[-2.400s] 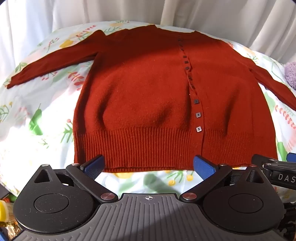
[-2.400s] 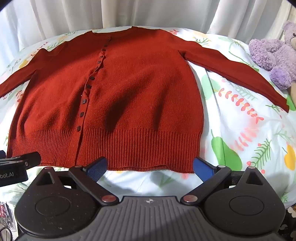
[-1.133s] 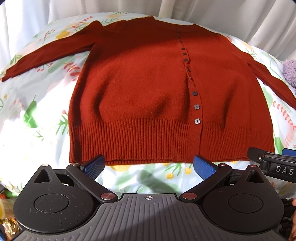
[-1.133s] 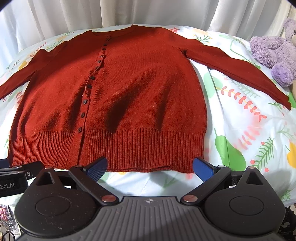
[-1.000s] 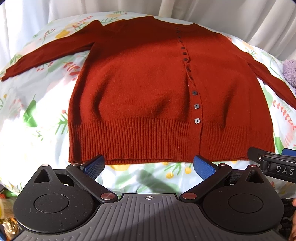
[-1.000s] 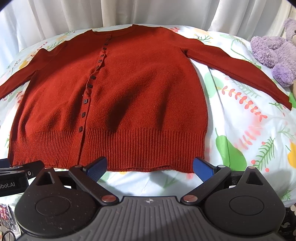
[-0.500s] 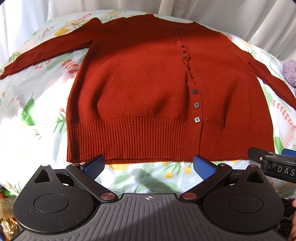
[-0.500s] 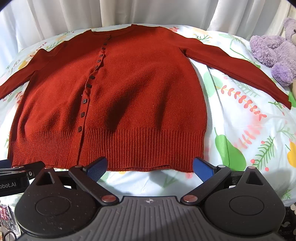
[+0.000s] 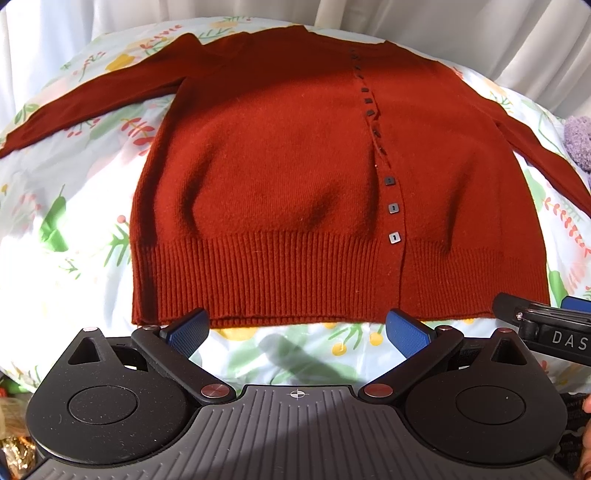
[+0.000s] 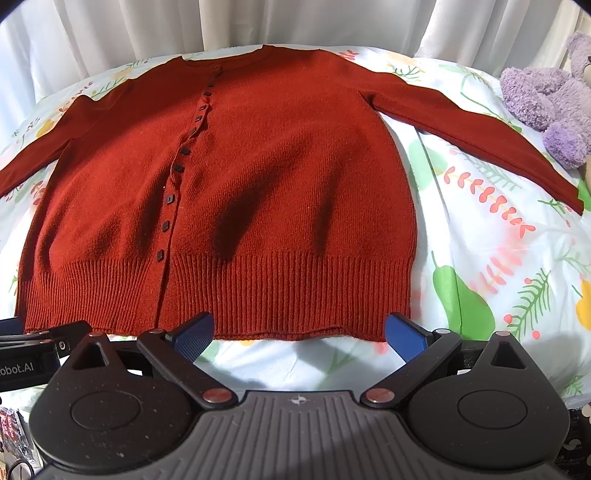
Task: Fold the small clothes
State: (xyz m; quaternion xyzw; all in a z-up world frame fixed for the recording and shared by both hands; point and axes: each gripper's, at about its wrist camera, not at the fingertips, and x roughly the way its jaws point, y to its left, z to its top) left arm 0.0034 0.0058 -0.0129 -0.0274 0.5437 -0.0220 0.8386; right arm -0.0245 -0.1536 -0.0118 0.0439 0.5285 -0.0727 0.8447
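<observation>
A rust-red knit cardigan [image 9: 280, 177] [image 10: 266, 177] lies flat and buttoned on a floral sheet, both sleeves spread outward, ribbed hem toward me. My left gripper [image 9: 297, 330] hovers open just short of the hem, its blue pads spanning the hem's left half. My right gripper [image 10: 299, 334] is open too, in front of the hem's right half, and holds nothing. Each gripper's edge shows at the side of the other's view.
The floral sheet [image 10: 480, 258] covers a bed that falls away at the near edge. A purple plush toy [image 10: 546, 99] sits at the far right beside the right sleeve's cuff. White curtains [image 10: 258, 26] hang behind the bed.
Both grippers have crept slightly toward the hem and stayed open. The cardigan has not moved.
</observation>
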